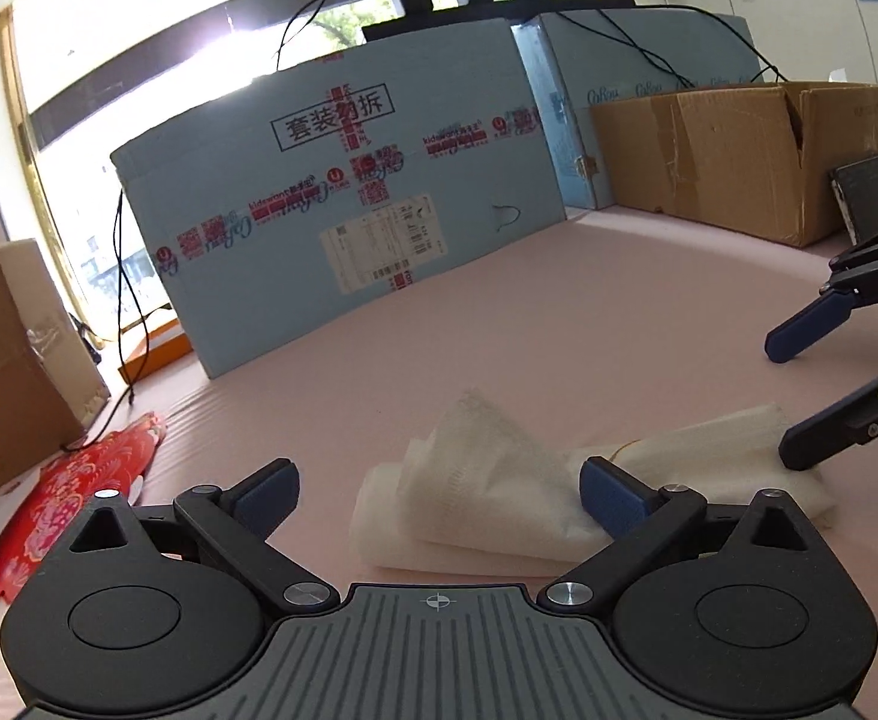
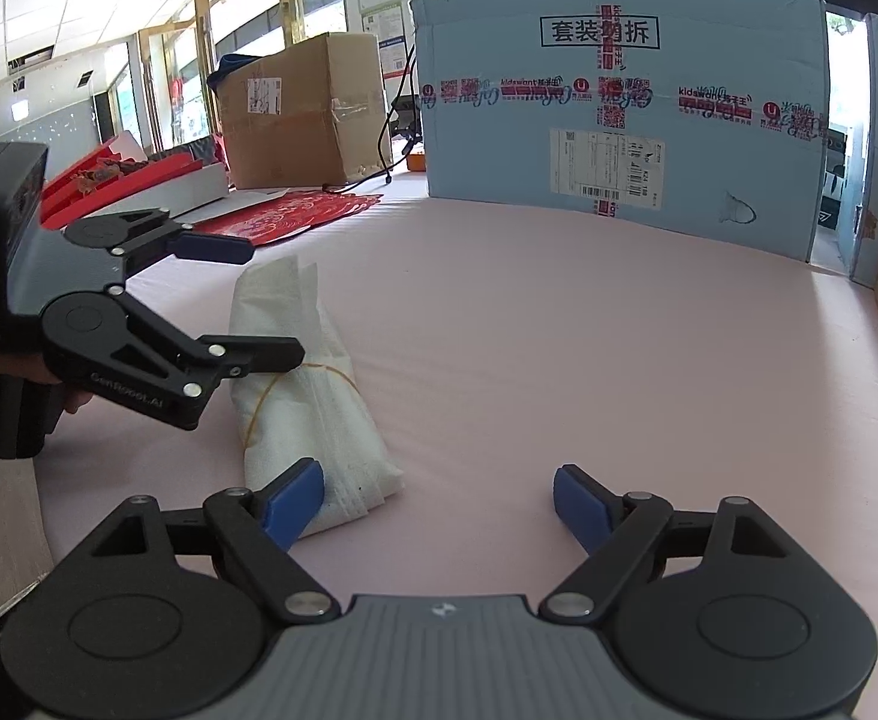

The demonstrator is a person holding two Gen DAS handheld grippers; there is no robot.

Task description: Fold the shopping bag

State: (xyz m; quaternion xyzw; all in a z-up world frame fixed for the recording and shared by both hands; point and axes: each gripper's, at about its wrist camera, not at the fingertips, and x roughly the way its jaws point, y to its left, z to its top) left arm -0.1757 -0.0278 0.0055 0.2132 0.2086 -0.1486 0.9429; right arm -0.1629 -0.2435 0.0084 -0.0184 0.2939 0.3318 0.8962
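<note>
Item: shopping bag (image 2: 313,396), white, of thin non-woven fabric with a fine mesh-like weave. Folded into a long, narrow, layered bundle lying flat on the desk (image 2: 589,360); one end flares up in a loose peak (image 1: 481,420), the other ends in stacked square edges. A thin yellow elastic band (image 2: 271,387) loops around its middle.

Left tongs (image 1: 439,495): black linkage arms, dark blue ribbed pads, jaws released and spread wide, straddling the peaked end of the bag, with the right-hand pad touching or just over the fabric; nothing gripped. A hand (image 2: 70,399) shows at its grip.

Right tongs (image 2: 439,504): same build, brighter blue pads, jaws released; the left pad sits just over the square end of the bag, the other over bare desk.

Surface: pale pink, smooth, slightly padded covering.

Surroundings: light blue cardboard panel (image 1: 343,204) standing upright at the back, with printed tape and a shipping label; brown cardboard boxes (image 1: 739,156); red patterned sheet (image 1: 67,516) lying at the desk's left edge; black cables; bright windows behind.
</note>
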